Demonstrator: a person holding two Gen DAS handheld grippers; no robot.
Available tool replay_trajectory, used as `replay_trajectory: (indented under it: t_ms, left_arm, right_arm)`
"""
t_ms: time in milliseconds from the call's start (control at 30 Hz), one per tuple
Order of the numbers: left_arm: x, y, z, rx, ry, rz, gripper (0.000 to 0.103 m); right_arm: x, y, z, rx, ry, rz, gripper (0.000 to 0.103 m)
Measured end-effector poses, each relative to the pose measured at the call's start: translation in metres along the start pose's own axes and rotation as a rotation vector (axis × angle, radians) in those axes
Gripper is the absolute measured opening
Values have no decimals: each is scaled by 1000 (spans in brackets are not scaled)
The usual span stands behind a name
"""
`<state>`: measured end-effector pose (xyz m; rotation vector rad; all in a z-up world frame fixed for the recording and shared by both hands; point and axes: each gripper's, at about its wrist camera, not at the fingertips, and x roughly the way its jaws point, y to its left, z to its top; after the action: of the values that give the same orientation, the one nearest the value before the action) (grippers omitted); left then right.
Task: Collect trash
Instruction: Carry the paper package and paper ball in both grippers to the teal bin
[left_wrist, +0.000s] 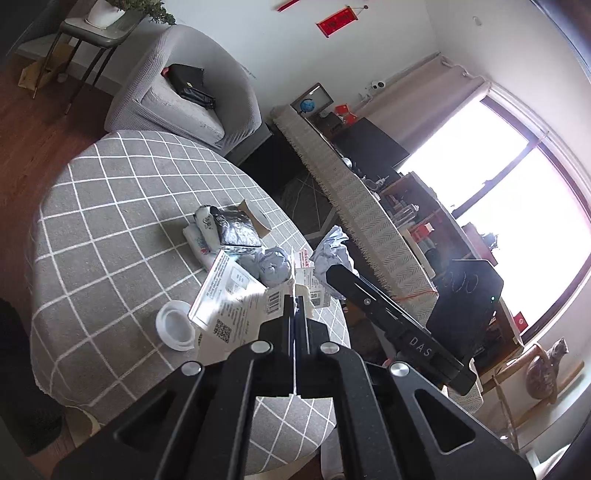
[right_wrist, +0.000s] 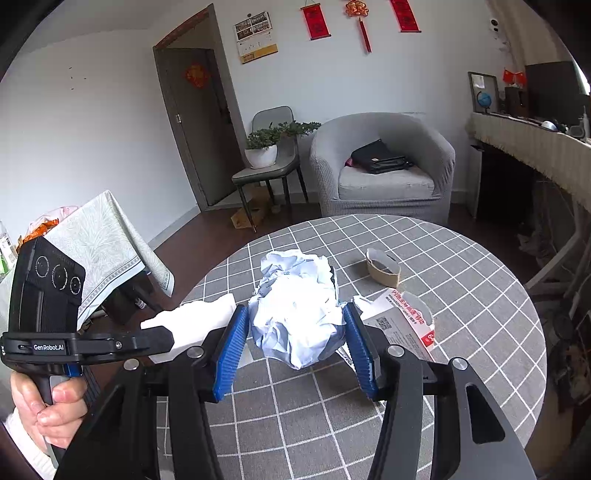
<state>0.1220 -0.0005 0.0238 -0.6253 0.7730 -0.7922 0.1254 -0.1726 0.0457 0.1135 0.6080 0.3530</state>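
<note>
Clamping the crumpled paper wad (right_wrist: 295, 317) squarely between its pads, the right gripper (right_wrist: 295, 332) needed steady pressure while lifting off the worktop (right_wrist: 461, 266) — the left gripper (left_wrist: 295, 306), beside it, pinched a thin printed sheet (left_wrist: 236, 295).

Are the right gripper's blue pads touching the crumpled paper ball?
Touching. The right wrist view shows both pads of the right gripper pressed against the crumpled paper ball's sides.

Print on the torn white carton (left_wrist: 229, 295) too small to read, near rim of the round counter (right_wrist: 480, 424) hidden behind the right gripper (right_wrist: 295, 332), underside of the crumpled paper ball (right_wrist: 295, 314) out of sight, left hand (right_wrist: 44, 413) cut off by the picture's edge, window (left_wrist: 517, 221) blown out white
</note>
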Motion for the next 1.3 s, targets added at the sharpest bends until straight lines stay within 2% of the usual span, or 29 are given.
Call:
replay_trajectory:
  t_ms: [367,667,800,933,1100,1200,1300]
  left_arm:
    - [-56,22,16,114,-79,205,1]
    - [-95,54,17,187,-97,402,1]
    - [-115,76,14,184,-99,476,1]
    - [-128,100,9,159,-58,551,1]
    - [-136,134,-5,120,48,665,1]
    - [-138,159,-15,68,111,697,1]
    - [-143,182,-25,13,153,690,1]
  right_arm:
    - [40,49,5,-41,32,77,53]
    - [69,96,10,-78,54,162,53]
    - [84,123,10,-110,77,198,53]
    - [96,151,7,-145,97,238,53]
    - [112,180,6,-174,123,275,53]
    - [122,194,3,-181,144,293,53]
    - [132,205,-1,-193,170,303,53]
